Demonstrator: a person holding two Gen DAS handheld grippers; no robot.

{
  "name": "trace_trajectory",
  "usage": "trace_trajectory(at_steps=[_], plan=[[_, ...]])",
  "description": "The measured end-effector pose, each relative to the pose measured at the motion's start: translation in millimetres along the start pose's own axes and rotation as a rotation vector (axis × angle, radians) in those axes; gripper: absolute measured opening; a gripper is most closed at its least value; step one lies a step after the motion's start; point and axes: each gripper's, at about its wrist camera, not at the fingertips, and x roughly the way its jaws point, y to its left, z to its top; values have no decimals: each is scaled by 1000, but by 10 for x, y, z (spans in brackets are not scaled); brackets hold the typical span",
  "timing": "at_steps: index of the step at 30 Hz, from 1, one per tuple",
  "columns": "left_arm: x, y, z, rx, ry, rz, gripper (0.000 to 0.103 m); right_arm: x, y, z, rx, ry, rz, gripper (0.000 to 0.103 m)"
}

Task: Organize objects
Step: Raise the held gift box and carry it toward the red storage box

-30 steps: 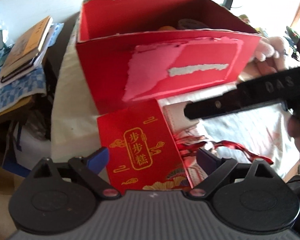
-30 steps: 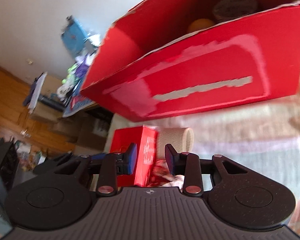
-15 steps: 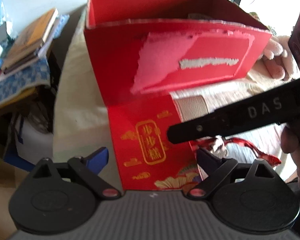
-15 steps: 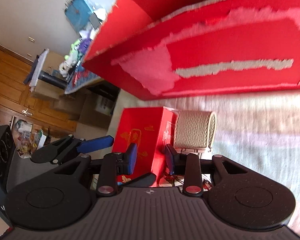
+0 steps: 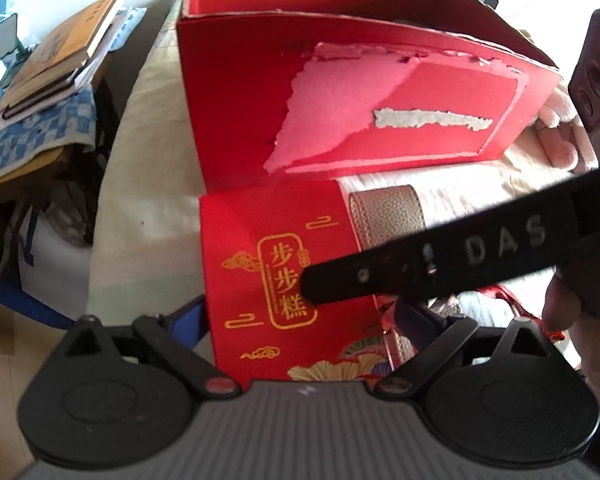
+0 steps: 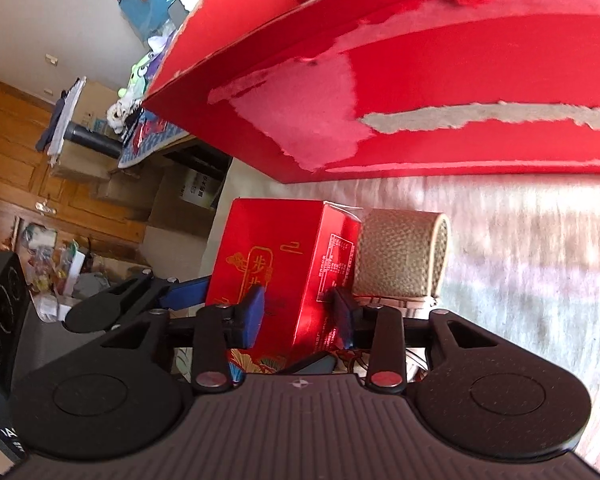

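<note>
Jaws of right hand-held gripper (image 6: 298,312) are opening around red gift box (image 6: 284,264).

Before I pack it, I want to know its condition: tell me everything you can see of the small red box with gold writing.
The small red box looks like glossy card, with gold characters, clouds and a fan pattern on its face and fine print on one side. It looks undamaged, lying on the pale cloth before the big red carton, a tan pouch beside it. The right tongs straddle it, opening.
</note>
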Motion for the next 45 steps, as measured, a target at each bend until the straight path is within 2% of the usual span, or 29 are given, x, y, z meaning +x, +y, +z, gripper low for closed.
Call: trace_trajectory(at_steps=[5,13,17,22,33,39,45], plan=[[13,8,5,-2,-4,27,95,114,129,33,-86,17,-26,59],[-107,-26,-44,16,-19,20,91,-36,-84,-56,12,-30,34,51],[-242,-25,-57,8,-46,-3,91,-77,19,-97,-4,-47,47,51],[-308,-73,-46,12,-51,-20,91,-145,113,-146,-40,-81,22,51],[-688,-414,79,114,-160,-92,91,-613,51,-250,-61,-234,33,51],[-701,-667,181,190,-174,-132,91,-763,61,-294,-54,-298,-16,51],[-694,-881,330,242,-186,-185,91,-962,-105,-361,-8,-349,-39,51]])
